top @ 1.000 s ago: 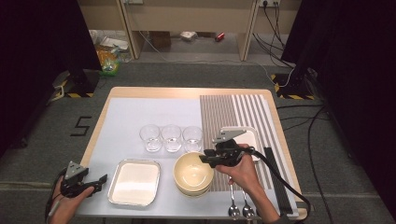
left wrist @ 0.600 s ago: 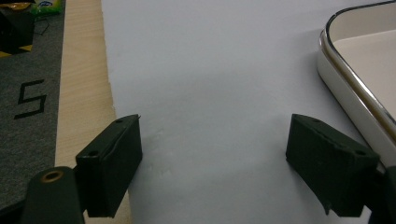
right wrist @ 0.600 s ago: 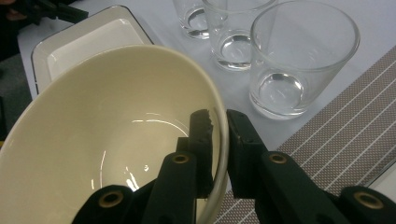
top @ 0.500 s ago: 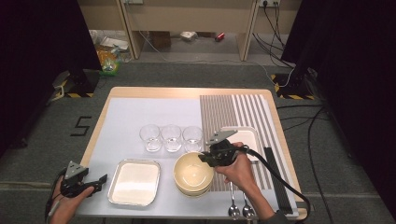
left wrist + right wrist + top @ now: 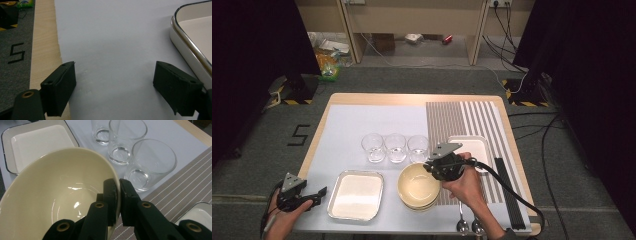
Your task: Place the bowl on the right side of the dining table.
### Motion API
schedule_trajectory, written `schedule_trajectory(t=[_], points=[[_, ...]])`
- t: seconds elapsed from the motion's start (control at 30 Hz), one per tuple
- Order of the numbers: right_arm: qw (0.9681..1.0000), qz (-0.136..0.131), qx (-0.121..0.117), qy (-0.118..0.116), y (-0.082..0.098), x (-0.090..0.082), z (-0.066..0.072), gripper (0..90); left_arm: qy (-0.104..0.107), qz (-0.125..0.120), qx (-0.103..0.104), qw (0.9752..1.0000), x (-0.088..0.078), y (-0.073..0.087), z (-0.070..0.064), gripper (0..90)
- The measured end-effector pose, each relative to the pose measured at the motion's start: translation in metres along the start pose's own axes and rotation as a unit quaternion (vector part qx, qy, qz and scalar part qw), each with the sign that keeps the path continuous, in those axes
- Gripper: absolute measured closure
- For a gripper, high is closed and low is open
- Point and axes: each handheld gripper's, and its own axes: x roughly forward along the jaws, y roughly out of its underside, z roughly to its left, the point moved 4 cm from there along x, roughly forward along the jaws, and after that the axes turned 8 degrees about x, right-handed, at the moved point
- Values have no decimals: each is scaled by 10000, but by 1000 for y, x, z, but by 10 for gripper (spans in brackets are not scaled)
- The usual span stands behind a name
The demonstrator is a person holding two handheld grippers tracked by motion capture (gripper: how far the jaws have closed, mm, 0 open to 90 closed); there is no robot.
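**Right gripper clamped on bowl rim**

The left gripper (image 5: 314,194) hovered with jaws spread wide and nothing between them at the table's (image 5: 377,99) near left corner, beside the metal tray (image 5: 357,195). The right gripper (image 5: 118,191), its jaws having just closed, pinched the rim of the cream bowl (image 5: 418,185), stacked at front centre. Three glasses (image 5: 396,147) stood just beyond.

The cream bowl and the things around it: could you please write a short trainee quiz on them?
1. True or false: the right tongs are shut on the cream bowl's rim.
2. How many glasses stand behind the bowl: A two, B three, C four?
3. What lies to the right of the open left tongs?

Key: 1 true. 2 B. 3 A white tray.
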Motion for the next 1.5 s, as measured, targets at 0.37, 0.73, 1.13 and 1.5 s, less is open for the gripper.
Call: schedule_trajectory(t=[0.37,0.73,1.13,1.5], points=[[9986,331,341,-221,3,10,-7,752,-7,1,4,10000,0,0,0,174],[9988,405,63,-271,5,12,-7,843,8,-2,4,10000,-1,0,0,175],[9990,366,-236,-118,0,6,-1,848,-80,-291,236,9993,-25,-28,-18,173],[9989,369,-273,-111,0,5,-1,849,804,-485,813,9923,-26,-68,-103,166]])
